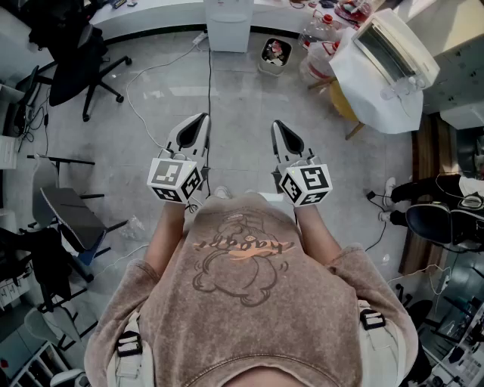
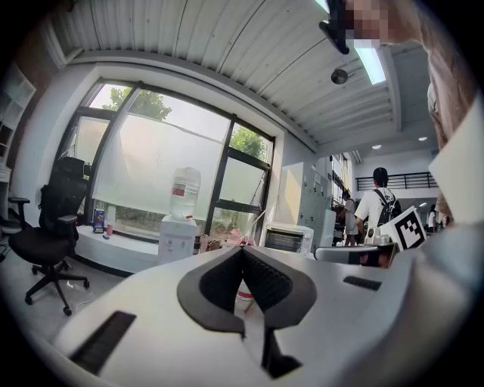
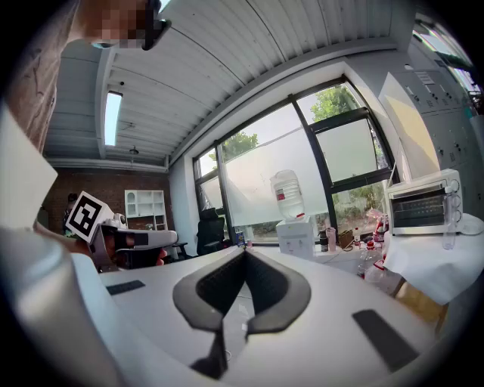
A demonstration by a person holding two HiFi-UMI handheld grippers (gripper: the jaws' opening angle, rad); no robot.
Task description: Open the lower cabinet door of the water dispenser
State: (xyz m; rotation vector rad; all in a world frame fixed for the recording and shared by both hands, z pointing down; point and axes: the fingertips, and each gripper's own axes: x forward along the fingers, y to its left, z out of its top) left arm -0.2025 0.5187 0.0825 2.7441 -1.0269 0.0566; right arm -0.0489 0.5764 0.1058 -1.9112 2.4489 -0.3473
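The white water dispenser [image 1: 229, 23] stands far ahead against the curved white counter, across open floor. In the left gripper view the dispenser [image 2: 177, 238] carries a clear bottle [image 2: 185, 193]; its lower part is hidden behind my gripper's body. The right gripper view shows the dispenser [image 3: 296, 236] in front of the window. My left gripper [image 1: 203, 118] [image 2: 243, 249] and right gripper [image 1: 277, 125] [image 3: 245, 252] are held side by side in front of my chest, pointing at the dispenser. Both have their jaws together and hold nothing.
A black office chair [image 1: 76, 60] stands at the left. A toaster oven on a white-draped table [image 1: 393, 45] stands at the right, with bottles [image 1: 318, 34] and a small bin [image 1: 275, 53] beside the dispenser. A cable [image 1: 209, 83] runs along the floor. A folding chair [image 1: 68, 219] is near my left.
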